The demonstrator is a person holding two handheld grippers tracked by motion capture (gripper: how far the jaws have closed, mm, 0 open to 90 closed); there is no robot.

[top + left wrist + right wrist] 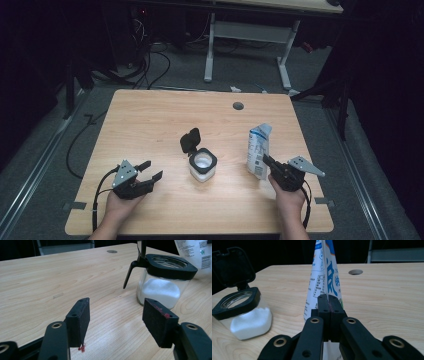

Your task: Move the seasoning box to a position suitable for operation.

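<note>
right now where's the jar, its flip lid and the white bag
jar [202,172], high view, on its glass side below the black collar
flip lid [190,140], high view, middle of the open black flap
white bag [329,272], right gripper view, on the printed front panel

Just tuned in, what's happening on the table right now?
A person works at the light wooden table with a gripper in each hand. The right gripper is shut on the edge of an upright white-and-blue printed pouch. Beside it stands a clear glass jar of white powder, its black hinged lid flipped open. The left gripper is open and holds nothing, pointing toward the jar.
</note>
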